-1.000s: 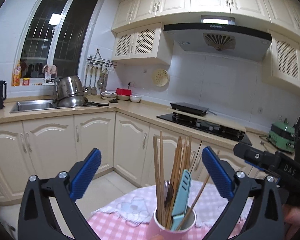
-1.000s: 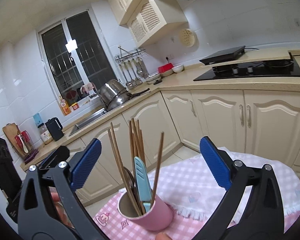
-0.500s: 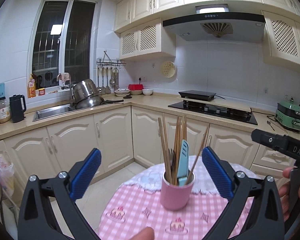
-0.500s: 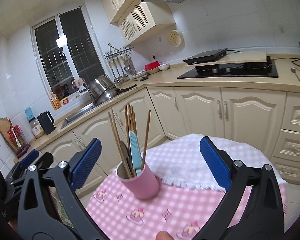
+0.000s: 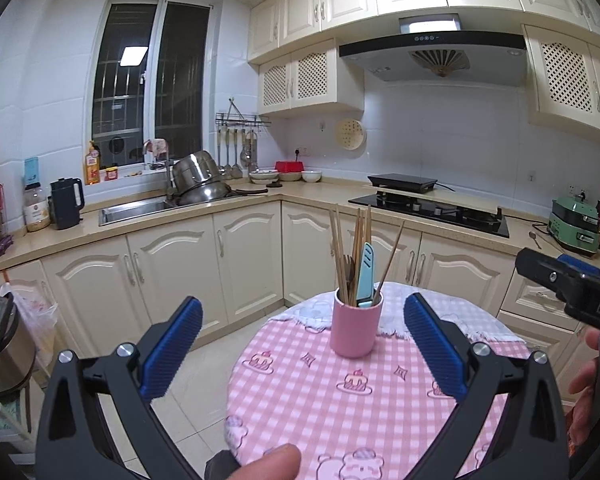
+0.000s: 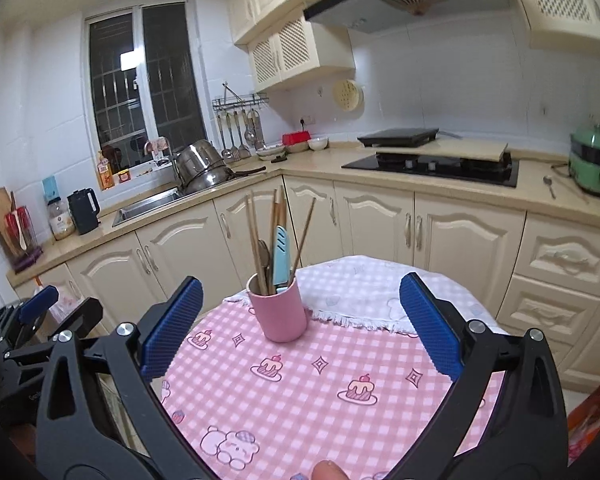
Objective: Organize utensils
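Observation:
A pink cup point(image 5: 356, 328) stands upright on the round table with the pink checked cloth point(image 5: 340, 412). It holds several wooden chopsticks point(image 5: 338, 248), a light blue sheathed knife point(image 5: 366, 272) and a dark fork. The cup also shows in the right wrist view point(image 6: 278, 314). My left gripper point(image 5: 302, 348) is open and empty, well back from the cup. My right gripper point(image 6: 300, 328) is open and empty, also back from the cup. The right gripper shows at the right edge of the left wrist view point(image 5: 568, 288).
A white fringed cloth point(image 6: 360, 296) lies on the table's far side behind the cup. Cream cabinets and a worktop run behind, with a sink point(image 5: 136, 210), steel pots point(image 5: 198, 184), a hob point(image 5: 428, 208) and a green appliance point(image 5: 576, 224).
Both grippers have pulled back and up from the cup, which now looks smaller and farther. The cup and utensils stay put. Both grippers remain open.

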Action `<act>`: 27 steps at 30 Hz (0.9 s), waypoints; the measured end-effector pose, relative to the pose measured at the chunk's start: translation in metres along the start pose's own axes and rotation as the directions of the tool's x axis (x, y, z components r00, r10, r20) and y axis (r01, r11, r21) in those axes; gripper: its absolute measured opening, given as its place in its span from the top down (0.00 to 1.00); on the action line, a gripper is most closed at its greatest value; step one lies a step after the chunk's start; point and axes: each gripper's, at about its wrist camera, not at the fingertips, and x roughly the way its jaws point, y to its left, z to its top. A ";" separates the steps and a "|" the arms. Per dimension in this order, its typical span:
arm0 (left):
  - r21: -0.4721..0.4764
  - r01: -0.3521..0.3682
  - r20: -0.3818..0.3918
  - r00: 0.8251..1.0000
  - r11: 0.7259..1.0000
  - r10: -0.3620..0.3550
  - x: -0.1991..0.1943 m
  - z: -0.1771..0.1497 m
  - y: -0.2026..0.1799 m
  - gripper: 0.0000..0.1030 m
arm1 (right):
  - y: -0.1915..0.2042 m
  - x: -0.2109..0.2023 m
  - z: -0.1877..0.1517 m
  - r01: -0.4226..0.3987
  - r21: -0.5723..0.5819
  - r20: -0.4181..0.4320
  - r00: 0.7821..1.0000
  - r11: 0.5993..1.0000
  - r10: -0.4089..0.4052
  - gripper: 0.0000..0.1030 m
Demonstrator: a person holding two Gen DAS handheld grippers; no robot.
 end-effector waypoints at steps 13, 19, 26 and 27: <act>-0.012 -0.027 0.063 0.998 1.000 0.028 -0.049 0.007 0.006 0.04 | 0.027 -0.041 -0.009 0.036 -0.054 0.059 0.998 0.998 -0.032 0.06; -0.007 -0.007 0.066 0.998 1.000 0.007 -0.055 0.007 -0.001 0.04 | 0.024 -0.047 -0.008 0.048 -0.051 0.069 0.997 0.998 -0.044 0.06; -0.010 -0.003 0.063 0.998 1.000 0.004 -0.057 0.005 -0.004 0.04 | 0.026 -0.049 -0.010 0.044 -0.054 0.063 0.997 0.998 -0.040 0.06; -0.012 -0.002 0.064 0.998 1.000 0.003 -0.057 0.005 -0.004 0.04 | 0.026 -0.049 -0.011 0.042 -0.055 0.060 0.997 0.998 -0.038 0.06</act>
